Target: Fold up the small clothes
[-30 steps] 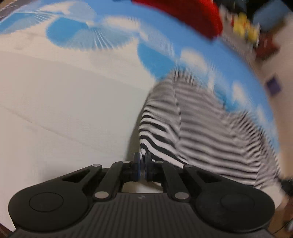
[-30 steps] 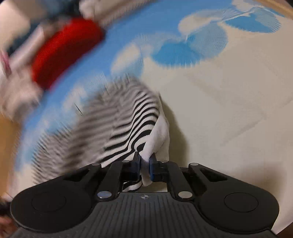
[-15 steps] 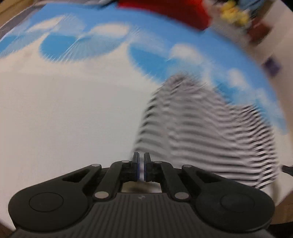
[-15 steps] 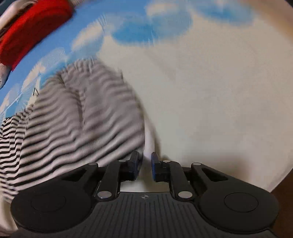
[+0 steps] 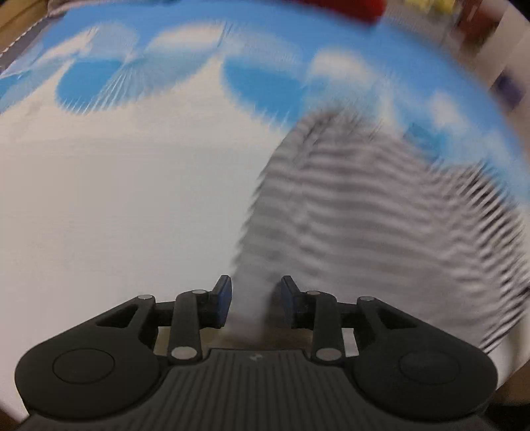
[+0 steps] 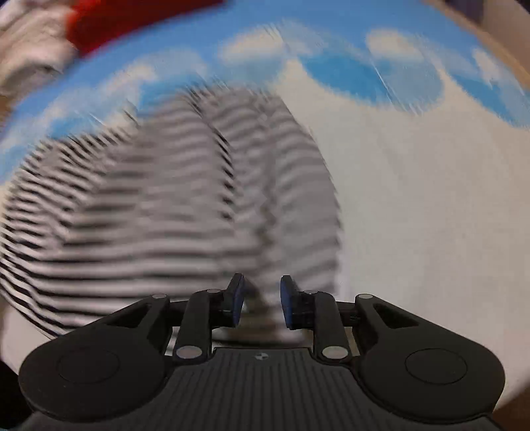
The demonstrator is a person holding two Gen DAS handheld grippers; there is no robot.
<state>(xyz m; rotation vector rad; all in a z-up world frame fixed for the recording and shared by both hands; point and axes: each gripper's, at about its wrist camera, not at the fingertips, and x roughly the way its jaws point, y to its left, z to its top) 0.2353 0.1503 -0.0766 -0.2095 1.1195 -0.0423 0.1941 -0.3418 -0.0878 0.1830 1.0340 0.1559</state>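
1. Your left tongs [image 5: 254,300] are opening. A blurred, pale edge of the striped shirt [image 5: 381,225] sits between the blue pads, but neither pad presses on it, so you have let go on this side.
2. Your right tongs [image 6: 258,300] are opening too. Striped cloth lies in the gap and just beyond it, loose, with no pinch on it.
3. The striped shirt lies on the surface [image 5: 116,215], which is covered by a white cloth with blue and white patches. From the left tongs it spreads far and to the right; from the right tongs it spreads far and to the left. So the shirt sits between your two hands, with its near edge at both sets of tips.
4. Its long axis seems to run left to right across both views, though motion blur hides the outline. Neither hand looks clearly nearer.
5. The right view shows more of the shirt, including a raised ridge [image 6: 212,139] running away from you. The left view shows more bare surface to the left.
6. A red item [image 6: 126,23] lies at the far edge, well apart from the shirt.
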